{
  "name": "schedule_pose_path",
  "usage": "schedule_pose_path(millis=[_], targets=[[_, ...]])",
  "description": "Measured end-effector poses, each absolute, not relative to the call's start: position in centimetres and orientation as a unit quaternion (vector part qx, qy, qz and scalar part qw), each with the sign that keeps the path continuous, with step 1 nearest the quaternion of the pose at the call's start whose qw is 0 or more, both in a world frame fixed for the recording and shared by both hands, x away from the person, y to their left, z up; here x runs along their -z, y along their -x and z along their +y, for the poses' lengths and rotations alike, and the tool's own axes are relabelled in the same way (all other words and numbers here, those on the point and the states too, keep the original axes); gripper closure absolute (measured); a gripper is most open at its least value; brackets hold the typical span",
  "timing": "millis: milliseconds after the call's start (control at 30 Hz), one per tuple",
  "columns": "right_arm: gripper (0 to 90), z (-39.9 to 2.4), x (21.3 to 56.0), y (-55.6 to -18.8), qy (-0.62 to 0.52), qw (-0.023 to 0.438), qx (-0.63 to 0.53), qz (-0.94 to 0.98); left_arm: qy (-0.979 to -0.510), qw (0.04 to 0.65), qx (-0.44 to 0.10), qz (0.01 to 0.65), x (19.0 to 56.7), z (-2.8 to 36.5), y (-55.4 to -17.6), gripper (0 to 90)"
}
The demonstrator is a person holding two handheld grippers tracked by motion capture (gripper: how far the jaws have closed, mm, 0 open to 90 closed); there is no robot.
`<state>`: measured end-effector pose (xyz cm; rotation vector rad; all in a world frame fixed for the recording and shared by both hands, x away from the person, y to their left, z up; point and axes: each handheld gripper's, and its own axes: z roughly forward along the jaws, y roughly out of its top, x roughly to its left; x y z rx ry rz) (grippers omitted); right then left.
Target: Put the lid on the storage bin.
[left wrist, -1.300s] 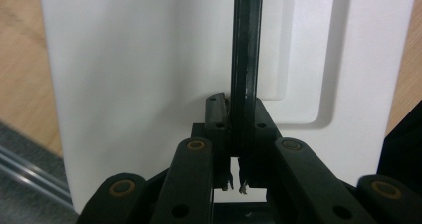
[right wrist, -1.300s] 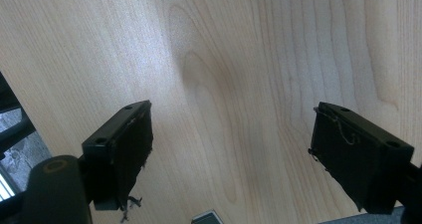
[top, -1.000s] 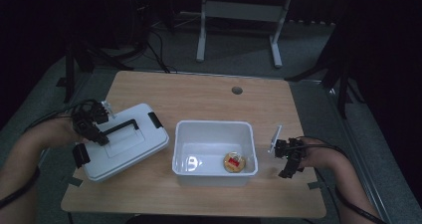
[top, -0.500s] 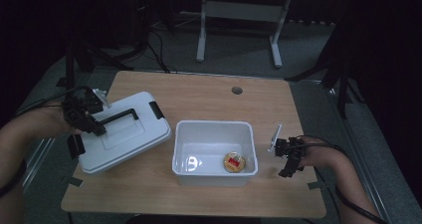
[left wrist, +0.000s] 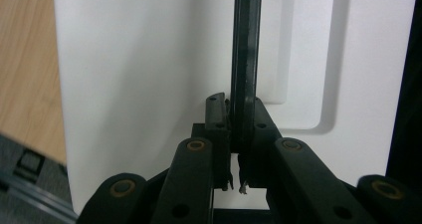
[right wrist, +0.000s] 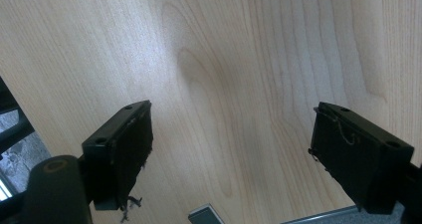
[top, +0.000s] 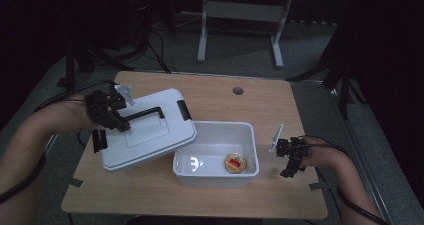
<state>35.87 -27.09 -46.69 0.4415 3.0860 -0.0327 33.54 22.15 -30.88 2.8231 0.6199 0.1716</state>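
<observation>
Lid (top: 150, 130) comes first, at about nine o'clock on the counter (top: 220, 200): a white rectangle with black clips at its ends, tilted, its right edge reaching over the left rim of the bin (top: 216, 171). The left gripper (top: 114, 119) has its jaws clamped tight on the lid's black handle (top: 142, 114); in the left gripper view the pads pinch the bar (left wrist: 245, 59) from both sides, with the white lid (left wrist: 139, 84) behind it. Holding by the handle is probably what lets the lid hang at a slant, so one edge can meet the bin first.

At the centre sits the open white bin, with a small round red-and-yellow thing (top: 236, 163) on its floor toward four o'clock. What that thing is I cannot tell.

At three o'clock the right gripper (top: 290, 160) rests low beside the bin, apart from it. Its jaws stand wide with nothing between them, only bare wood (right wrist: 224, 84) below. It seems parked there, ready to steady the bin while the lid goes on.
</observation>
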Motion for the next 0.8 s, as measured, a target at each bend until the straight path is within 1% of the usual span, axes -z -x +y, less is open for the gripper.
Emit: schedule_pose_path(millis=[267, 633, 700, 733, 800], targets=[[16.4, -27.3, 46.7, -35.7, -0.143, 0.011, 0.008, 0.99, -0.976, 0.131, -0.058, 0.167, 30.1, 17.8, -33.7, 83.7], [16.4, -27.5, 46.5, -35.5, -0.144, 0.015, 0.006, 0.989, -0.985, 0.122, -0.046, 0.112, 30.4, 12.7, -34.2, 83.7], [16.4, -27.5, 46.5, -35.5, -0.144, 0.016, 0.007, 0.989, -0.986, 0.122, -0.044, 0.108, 30.5, 12.4, -34.2, 83.7], [16.4, -27.5, 46.5, -35.5, -0.144, 0.017, 0.008, 0.989, -0.987, 0.122, -0.04, 0.1, 30.6, 11.3, -34.3, 83.7], [16.4, -27.5, 46.4, -35.4, -0.143, 0.019, 0.008, 0.99, -0.987, 0.124, -0.039, 0.093, 30.6, 10.4, -34.4, 83.7]])
